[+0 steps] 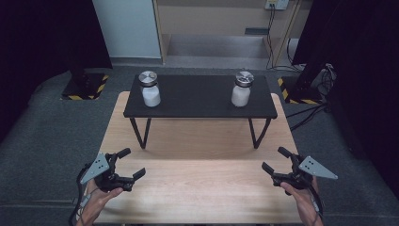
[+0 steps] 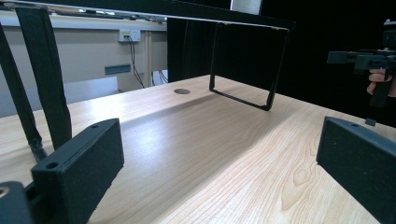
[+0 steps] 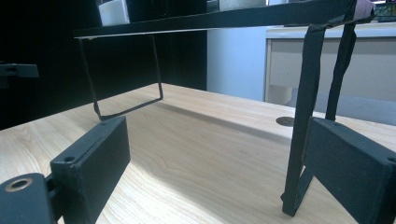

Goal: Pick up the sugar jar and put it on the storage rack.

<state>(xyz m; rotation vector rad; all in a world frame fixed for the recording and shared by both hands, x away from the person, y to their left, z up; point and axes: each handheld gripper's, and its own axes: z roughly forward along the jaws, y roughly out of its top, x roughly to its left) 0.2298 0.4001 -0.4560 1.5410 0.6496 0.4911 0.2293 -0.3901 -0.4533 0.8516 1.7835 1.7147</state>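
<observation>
Both hands at the near edge of the tabletop (image 1: 197,188), one toward each near corner. Left gripper (image 1: 126,164) released: jaws spread wide, bare wood between the pads (image 2: 79,163). Right gripper (image 1: 276,160) likewise released, jaws standing well apart, nothing between them.

Things in hand, as judged: two jars with white contents and metal lids, upright on the black shelf (image 1: 200,101) that stands on thin wire legs across the far half of the tabletop. Left jar (image 1: 150,89) sits near the shelf's left end, right jar (image 1: 242,89) near its right end. Each is well apart from the gripper on its own side, farther back and higher up; neither is touched. From the right gripper view, the bottom of a white jar (image 3: 113,12) shows above the shelf's edge.

Risks, judgement only:
- The jars stand above the level of the jaws. A reach that goes straight ahead would meet the shelf's front edge or a wire leg (image 3: 301,121), which in the right gripper view stands just beside one jaw. A knock there could shake the shelf and tip a jar.
- The jars look smooth and rounded, with lids about as wide as the body. Closing on the lid, or off-centre on the body, could let a jar slip or twist.
- A jar nudged before the jaws close could slide toward the shelf's back edge.
</observation>
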